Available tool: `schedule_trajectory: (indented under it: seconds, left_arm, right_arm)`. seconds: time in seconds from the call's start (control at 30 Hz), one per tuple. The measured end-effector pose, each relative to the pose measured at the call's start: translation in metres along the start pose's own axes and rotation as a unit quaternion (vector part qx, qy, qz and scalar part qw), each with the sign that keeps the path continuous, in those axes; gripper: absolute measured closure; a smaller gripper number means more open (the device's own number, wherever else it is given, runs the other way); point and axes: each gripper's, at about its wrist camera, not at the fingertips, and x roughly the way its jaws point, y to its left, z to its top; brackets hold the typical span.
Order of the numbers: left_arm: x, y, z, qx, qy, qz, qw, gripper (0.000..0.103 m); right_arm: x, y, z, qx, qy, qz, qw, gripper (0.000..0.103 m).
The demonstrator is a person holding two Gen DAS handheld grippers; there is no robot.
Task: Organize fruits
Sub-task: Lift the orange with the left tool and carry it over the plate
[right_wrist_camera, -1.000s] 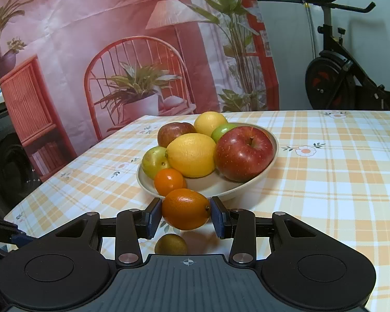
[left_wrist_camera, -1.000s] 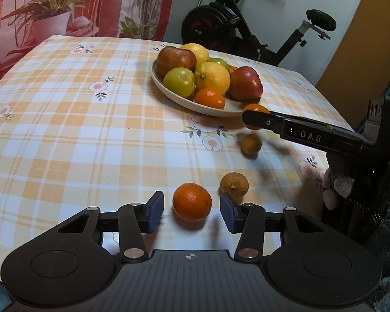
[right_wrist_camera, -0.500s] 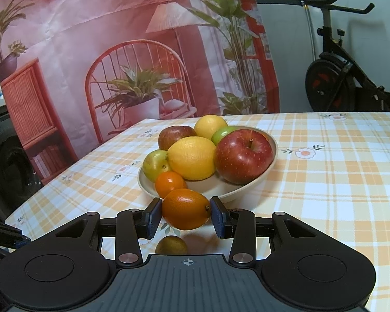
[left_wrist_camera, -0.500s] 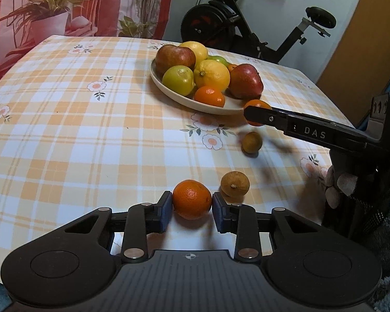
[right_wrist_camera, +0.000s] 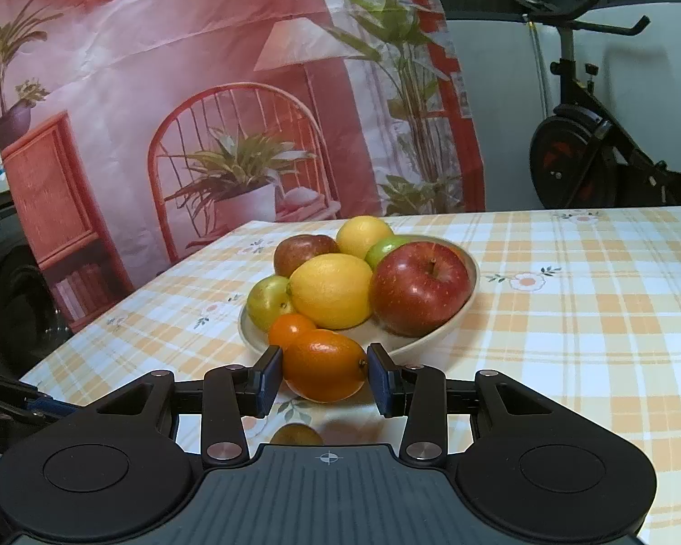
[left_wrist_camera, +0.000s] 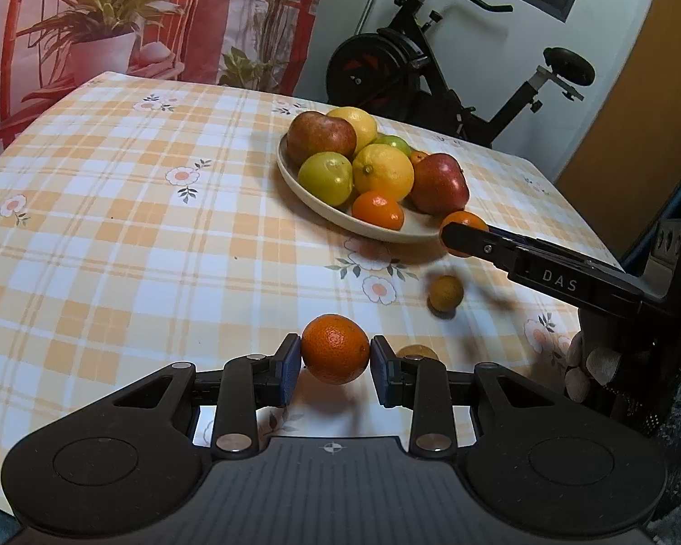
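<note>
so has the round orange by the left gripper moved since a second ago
Yes. The orange now sits lifted between the left gripper pads, covering more of the small brown fruit behind.

Warm oranges, yellows and reds over a pale check.
The bench [left_wrist_camera: 113, 227] wears a cloth of orange, yellow and white checks with small pink-centred white flowers. The bowl [right_wrist_camera: 454, 318] is cream; in it lie a yellow lemon [right_wrist_camera: 331, 290], a red apple [right_wrist_camera: 420, 288], a yellow-green fruit [left_wrist_camera: 326, 178] and a small orange [left_wrist_camera: 378, 210]. Both grippers are black with blue pads [left_wrist_camera: 289, 370]. The backdrop [right_wrist_camera: 181, 68] is pink and red with green plants.
</note>
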Motion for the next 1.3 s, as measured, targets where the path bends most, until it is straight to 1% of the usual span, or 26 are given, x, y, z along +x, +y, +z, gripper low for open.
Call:
schedule_trajectory:
  seconds: [0.2,0.53,0.67,0.9,1.13,1.3]
  left_arm:
    - [0.004,0.005,0.006,-0.013,-0.005,0.003,0.9999,0.068]
    - [0.012,0.007,0.011,-0.019,-0.001,0.007,0.9998,0.068]
    - [0.013,0.007,0.012,-0.020,0.001,0.010,0.9998,0.068]
    - [0.012,0.006,0.017,-0.021,-0.005,0.017,0.9996,0.068]
    - [0.016,0.002,0.037,-0.020,-0.014,0.021,0.9995,0.068]
    - [0.023,-0.012,0.059,0.007,-0.025,0.021,0.9994,0.068]
  right_arm:
    - [0.011,-0.005,0.007,0.000,-0.007,-0.006,1.000,0.066]
    - [0.031,-0.013,0.014,0.011,0.010,-0.007,1.000,0.066]
    - [0.031,-0.014,0.014,0.015,0.008,-0.006,1.000,0.061]
    - [0.029,-0.015,0.013,0.018,-0.003,-0.002,1.000,0.061]
    - [0.020,-0.012,0.011,0.011,-0.006,-0.002,1.000,0.061]
    - [0.011,-0.012,0.007,0.013,-0.005,-0.010,1.000,0.061]
